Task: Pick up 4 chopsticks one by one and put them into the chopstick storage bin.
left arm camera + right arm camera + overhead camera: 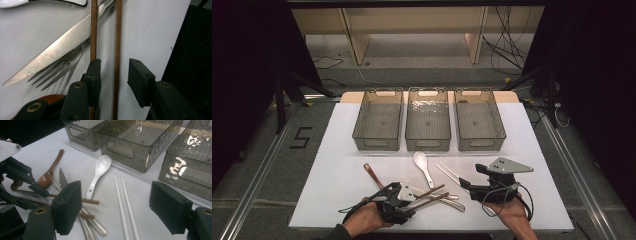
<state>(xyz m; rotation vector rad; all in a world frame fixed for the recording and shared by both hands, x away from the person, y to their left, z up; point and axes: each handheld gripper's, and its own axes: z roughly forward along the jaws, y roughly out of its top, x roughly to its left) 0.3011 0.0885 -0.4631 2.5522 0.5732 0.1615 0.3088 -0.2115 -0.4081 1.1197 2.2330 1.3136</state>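
Left gripper sits low over the cutlery pile at the near edge of the white table, jaws apart and straddling one brown wooden chopstick; the second brown chopstick runs just outside the left jaw, touching it, so closing now would likely catch only one of the pair. Likely the approach is lined up along the sticks to pinch them lengthwise. Chopsticks look thin, round, dark wood, roughly parallel, lying across a serrated table knife and a steel fork. Right gripper rests near the table's front right, jaws wide apart, holding nothing, seemingly waiting. Ahead of it lie a pair of white chopsticks and a white ceramic spoon; a brown wooden spoon lies by the pile. Three empty smoked-plastic bins stand in a row at the far side, probably sorting targets, well apart from the cutlery.
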